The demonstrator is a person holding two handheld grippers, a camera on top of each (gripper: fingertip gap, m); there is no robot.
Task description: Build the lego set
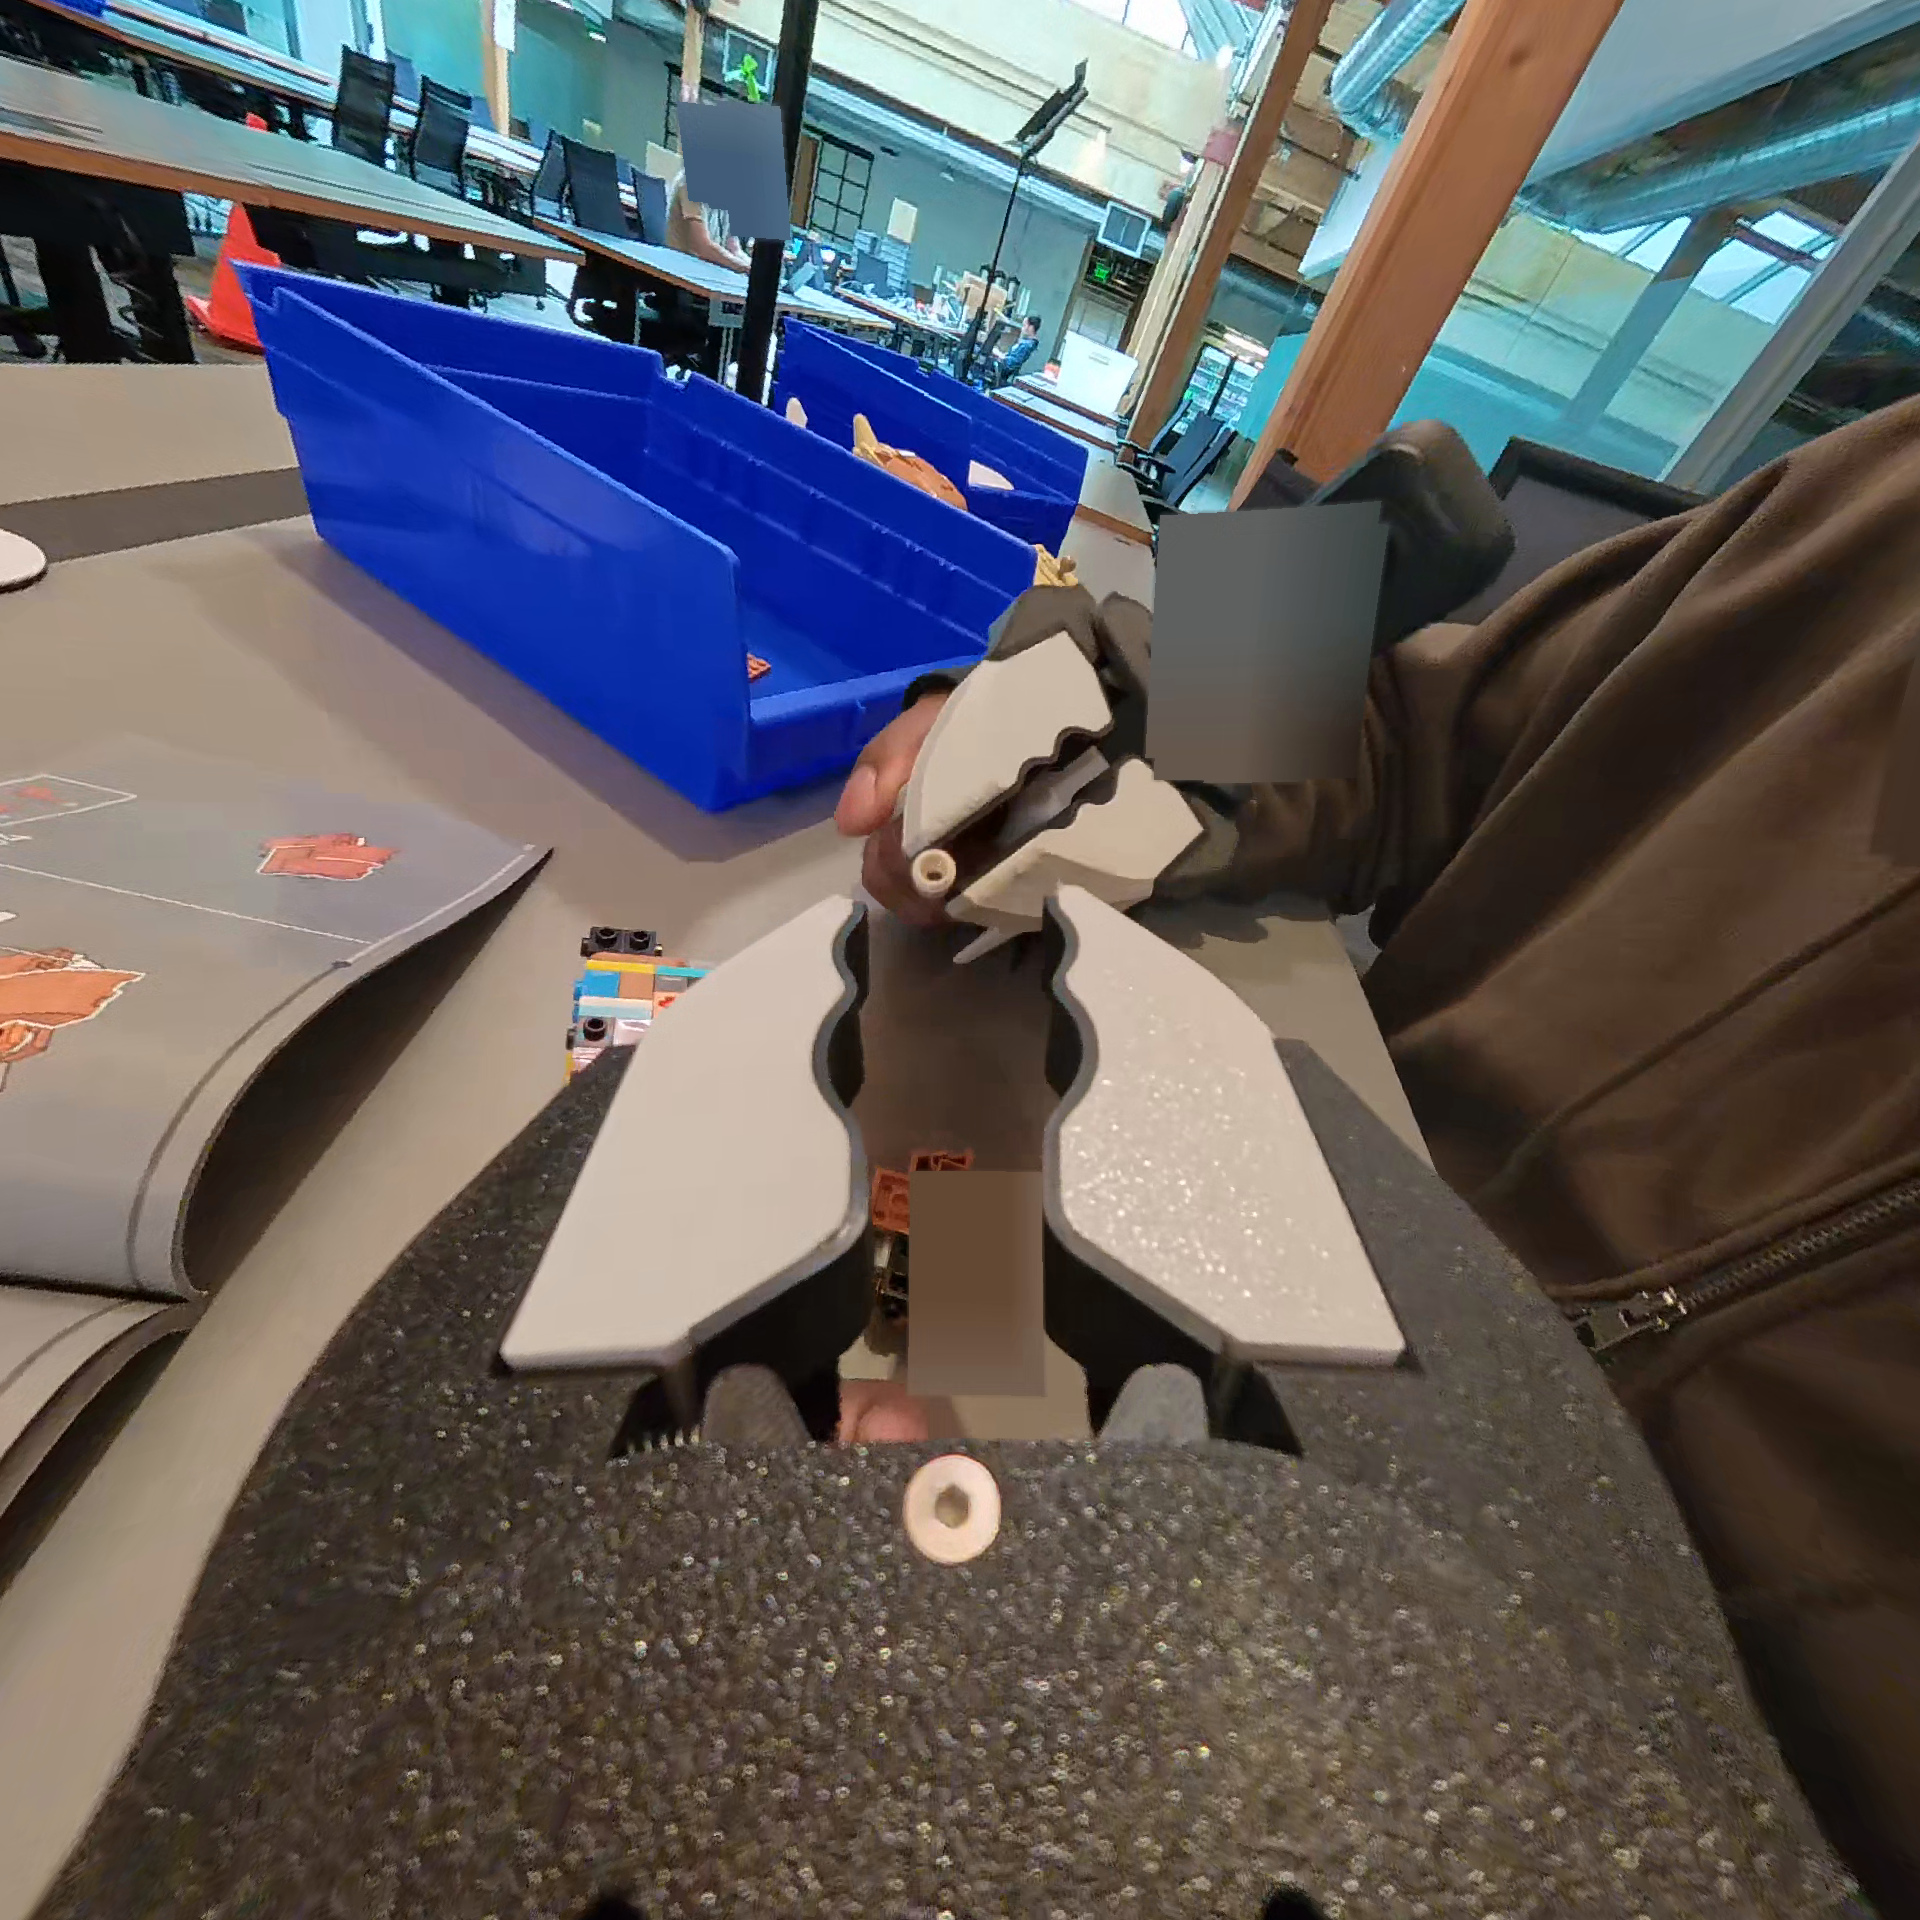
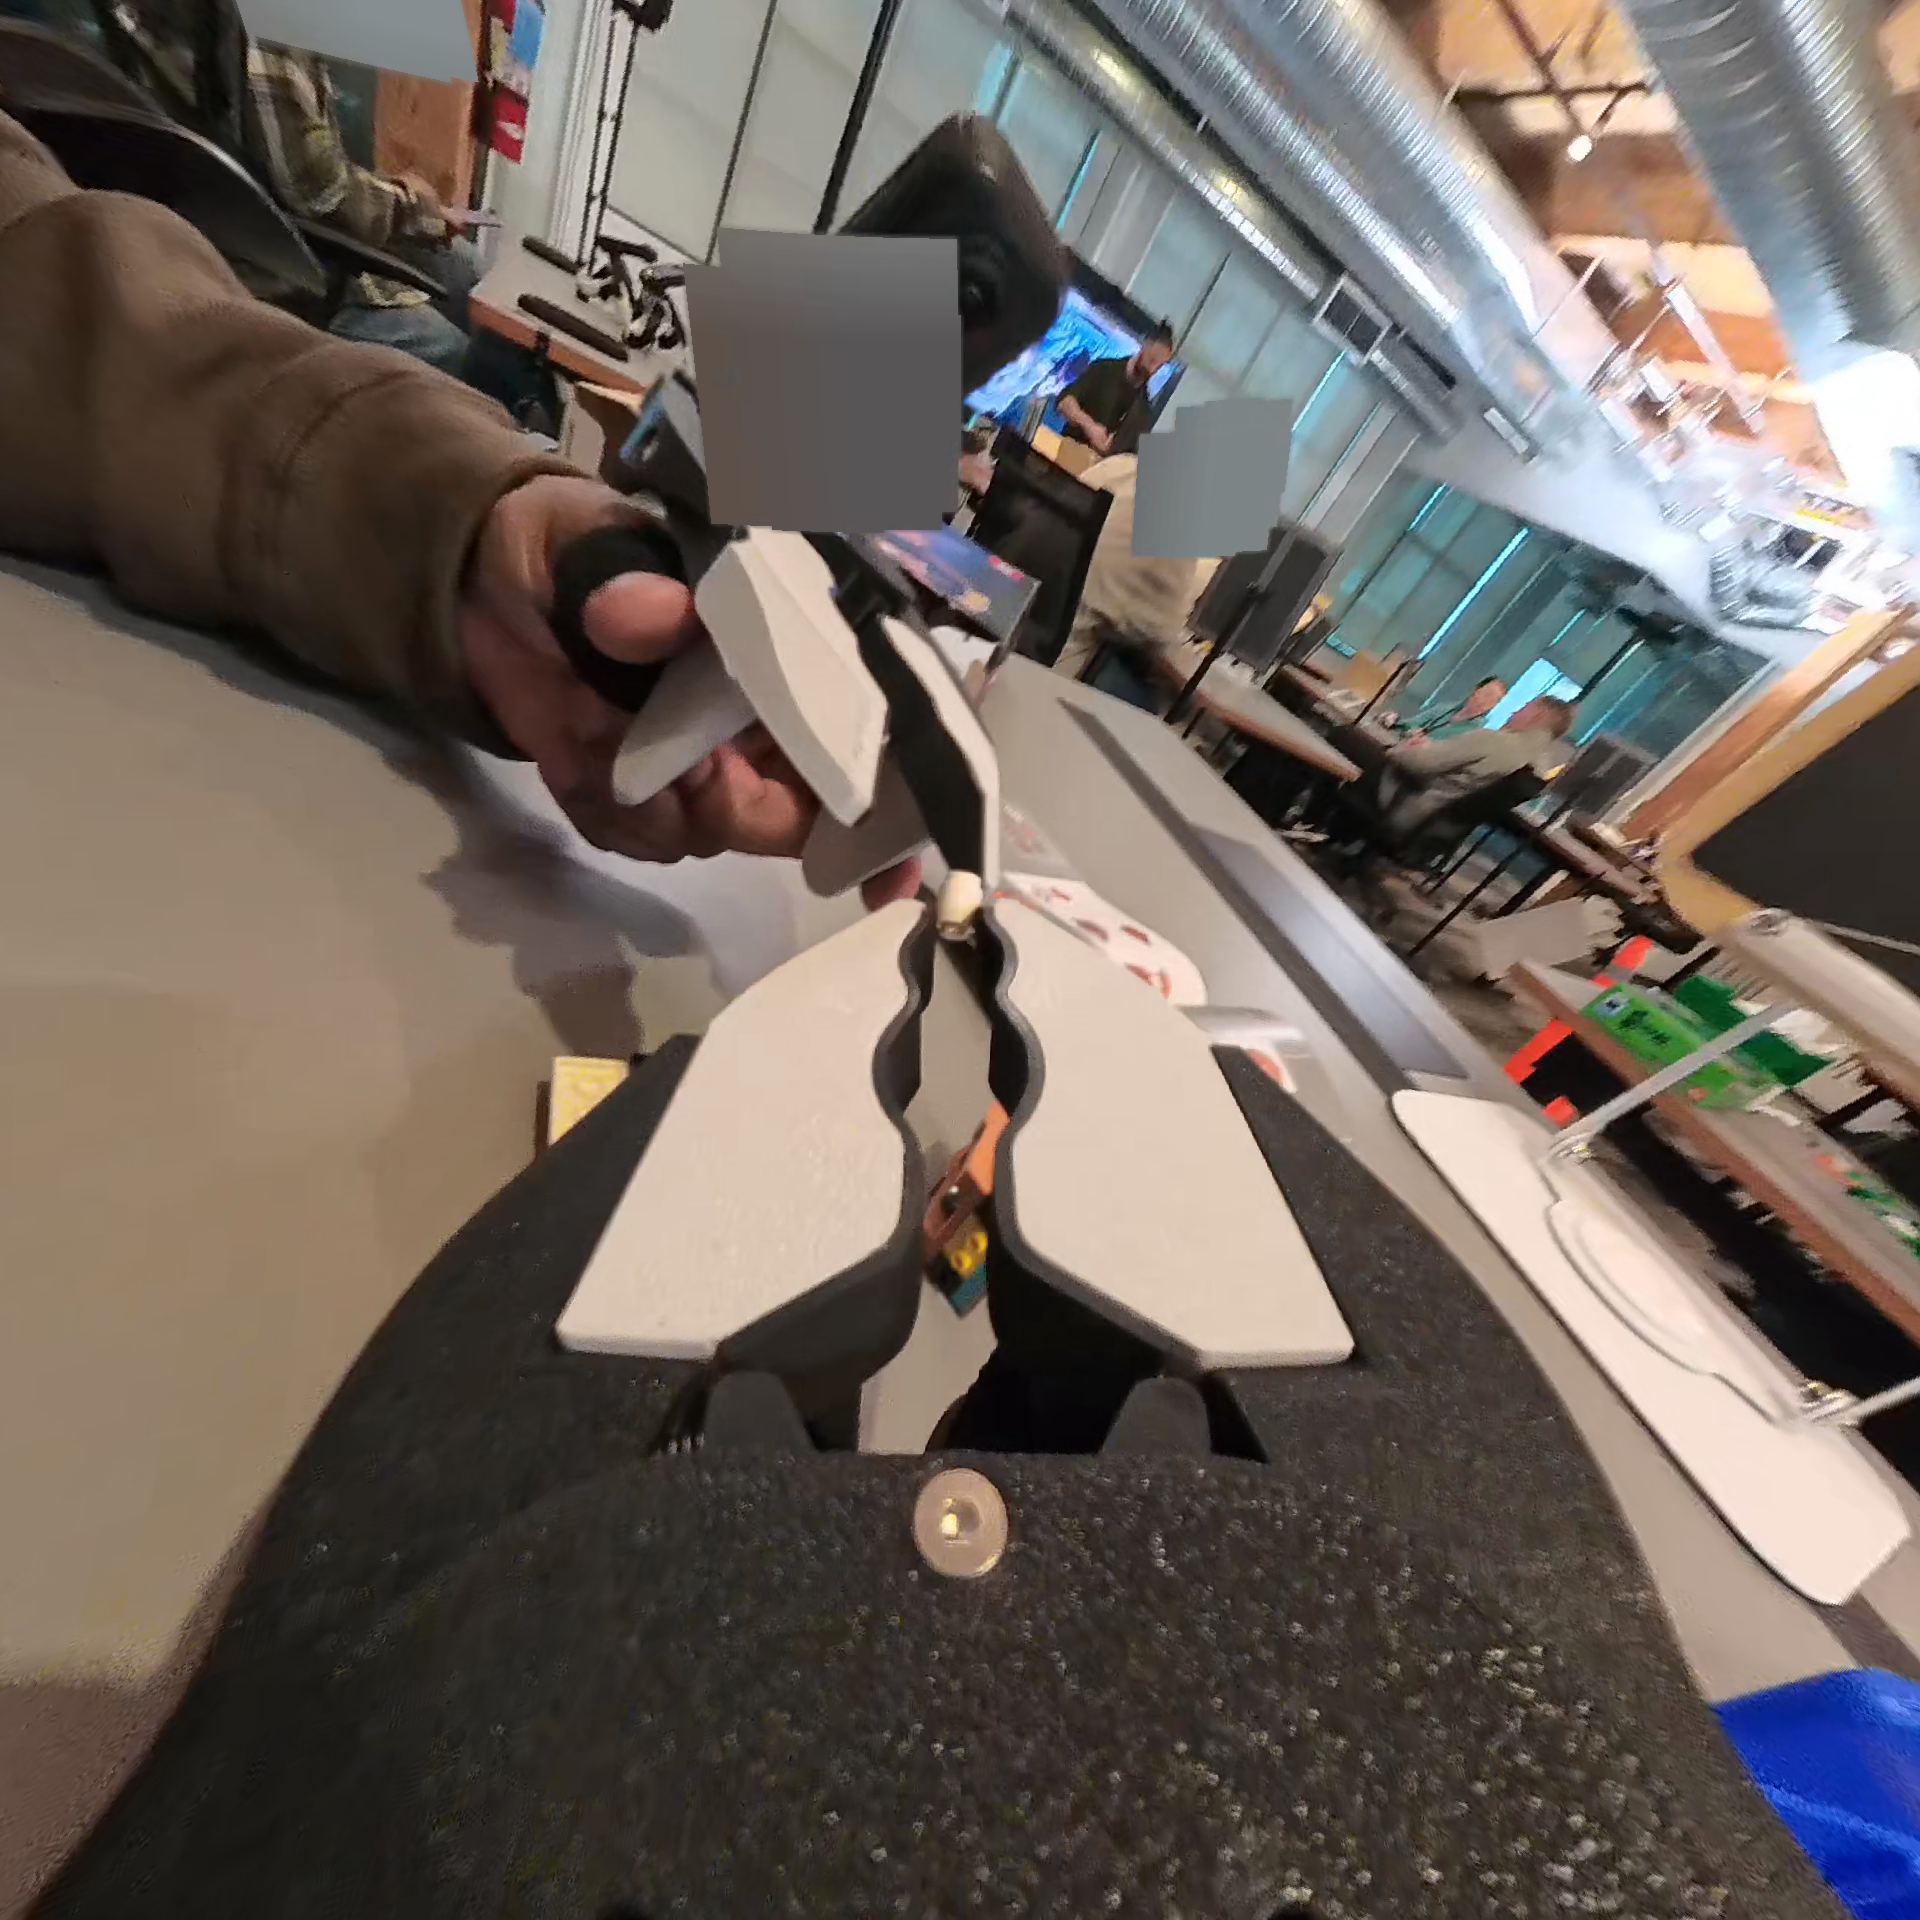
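While right claw (image 2: pixel 956 920) grips cream peg (image 2: pixel 957 902), blue bin (image 1: pixel 582 540) sits nr.

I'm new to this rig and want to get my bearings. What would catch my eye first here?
The two grippers meeting tip to tip over the grey table: the right gripper holds a small cream peg just ahead of the left gripper, whose fingers stand apart. Behind them sits a big blue bin; an open instruction booklet lies to the left, a multicoloured brick assembly beside it.
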